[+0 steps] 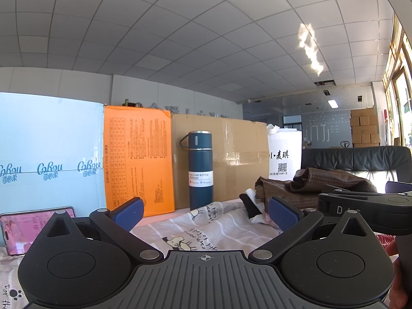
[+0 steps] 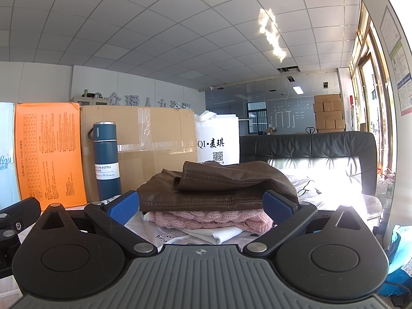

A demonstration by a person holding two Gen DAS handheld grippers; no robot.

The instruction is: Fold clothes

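1. Left gripper [image 1: 205, 212]: jaws wide apart, empty, over printed cloth [image 1: 180, 229] on bench.
2. Right gripper [image 2: 201, 203]: jaws apart, empty, facing clothes stack.
3. Brown leather jacket [image 2: 219, 185] tops pink knit [image 2: 211, 219] & white garment [image 2: 221, 234], right of blue bottle [image 2: 106, 162].

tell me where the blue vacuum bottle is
The blue vacuum bottle stands upright against the taped cardboard box, right of the orange box.

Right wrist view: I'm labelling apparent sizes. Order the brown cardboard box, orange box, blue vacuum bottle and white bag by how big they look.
1. Brown cardboard box
2. Orange box
3. White bag, partly hidden behind the brown jacket
4. Blue vacuum bottle, close to the bag, so unsure.
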